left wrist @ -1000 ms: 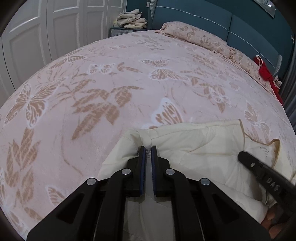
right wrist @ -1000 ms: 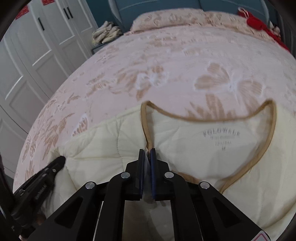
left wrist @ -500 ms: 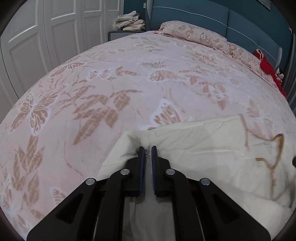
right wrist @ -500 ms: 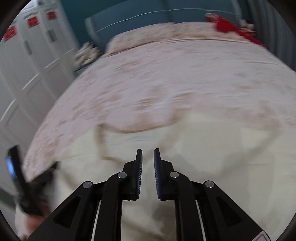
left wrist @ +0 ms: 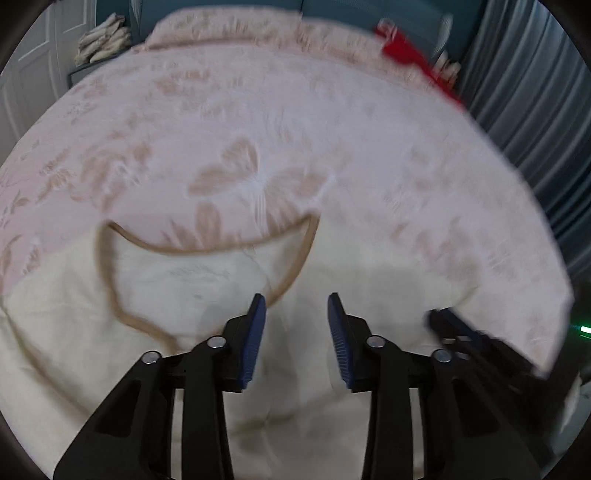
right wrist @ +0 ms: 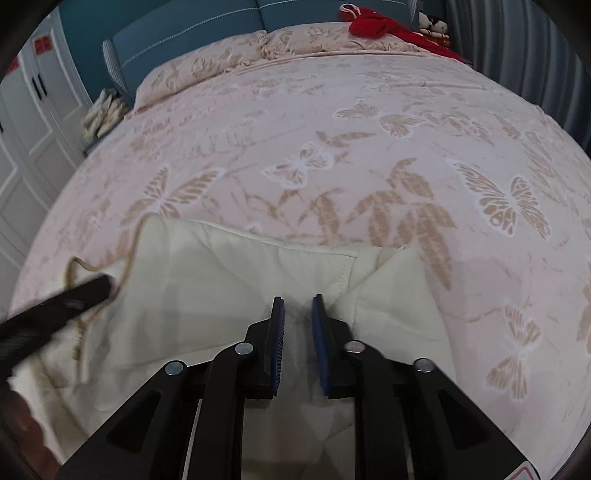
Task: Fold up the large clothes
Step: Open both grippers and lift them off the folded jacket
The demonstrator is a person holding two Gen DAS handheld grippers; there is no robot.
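A pink butterfly-print bed carries a cream garment; pillows and red cloth beyond.

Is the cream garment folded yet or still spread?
Partly folded: the cream garment shows a side flap turned over the body, while its tan-trimmed neckline lies open on the bed.

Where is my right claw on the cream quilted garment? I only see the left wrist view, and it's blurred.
Observer: The right claw hangs over the cream quilted garment, just left of a stitched seam. Its jaws are closing, with no cloth visibly pinched.
Operator: What lies to its right?
Observer: A folded cream flap of the garment, with its far corner resting on the pink butterfly-patterned bedspread.
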